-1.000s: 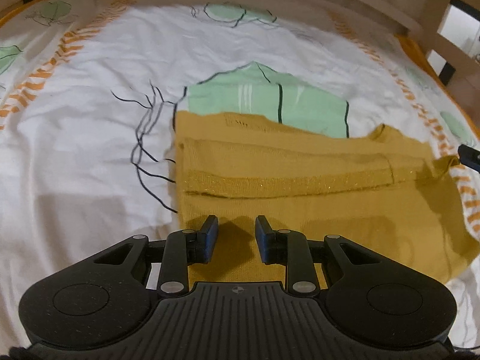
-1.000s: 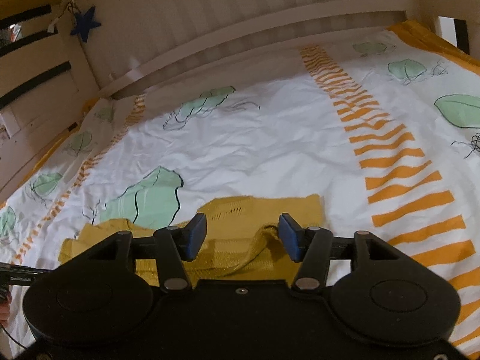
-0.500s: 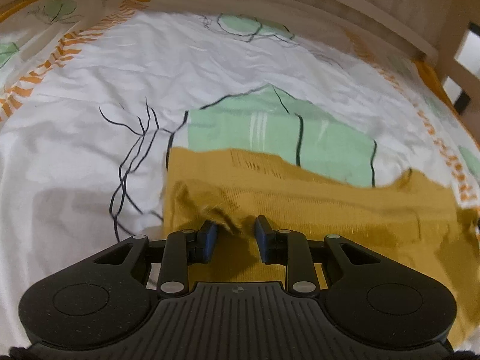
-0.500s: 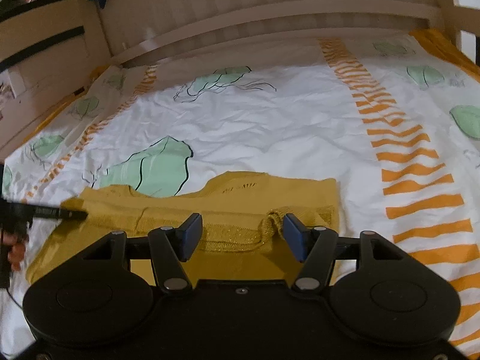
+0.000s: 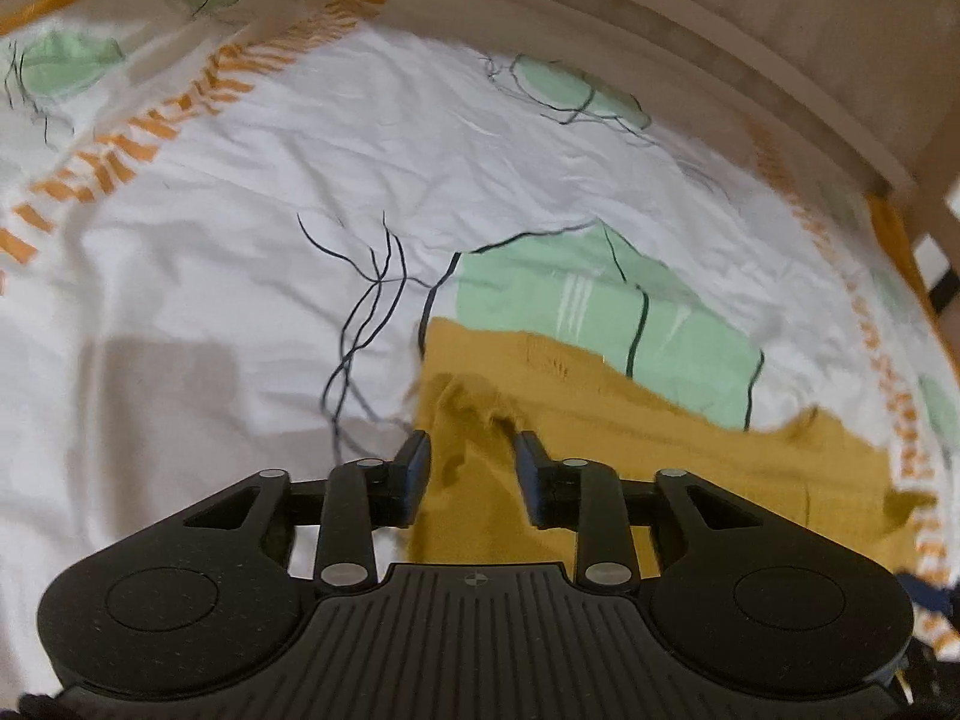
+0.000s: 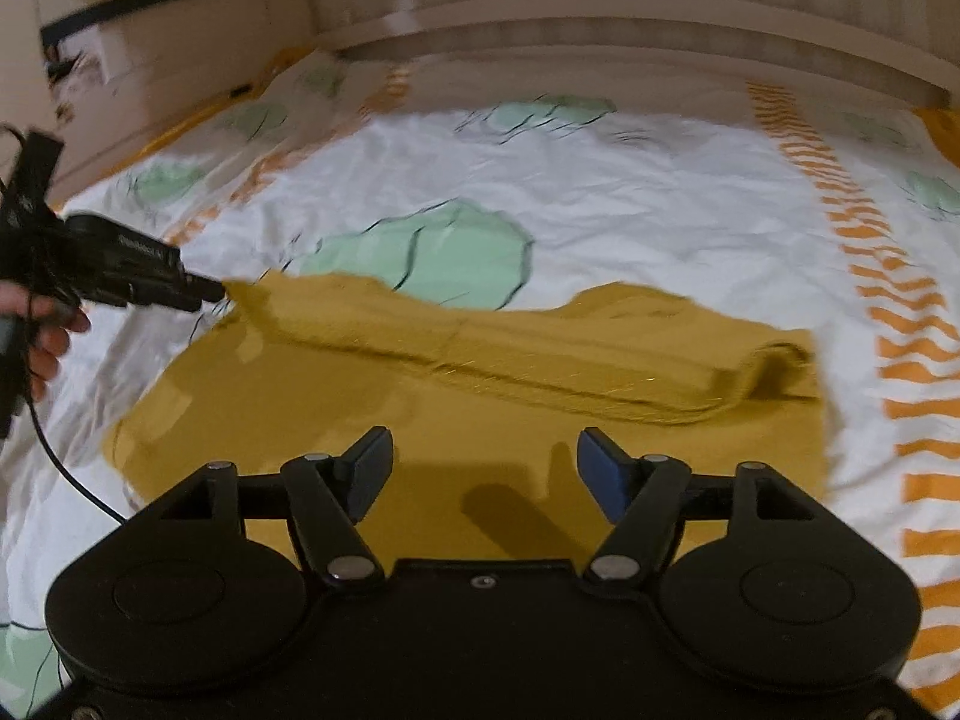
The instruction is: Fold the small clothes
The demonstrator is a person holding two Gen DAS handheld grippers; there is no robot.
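The right gripper (image 6: 485, 468) hovers with its fingers wide apart and nothing between them, above the near, flat part of the mustard knit garment (image 6: 456, 372). The left gripper (image 5: 471, 468) is at the garment's left end; its fingers stand a little apart with bunched cloth between them, and I cannot tell whether they grip it.

The garment (image 5: 630, 444) lies spread on the bedsheet (image 6: 630, 198), its far edge overlapping a green leaf print (image 6: 432, 252). A long fold already runs across it, ending in a rolled hem at its right end.

It looks soft, light and limp: it will sag and stretch when lifted, and the loose knit may snag. Corners and the doubled hem seem the best holds, both layers pinched together.

Beyond the garment, the sheet runs to the wooden bed rail (image 6: 600, 24).
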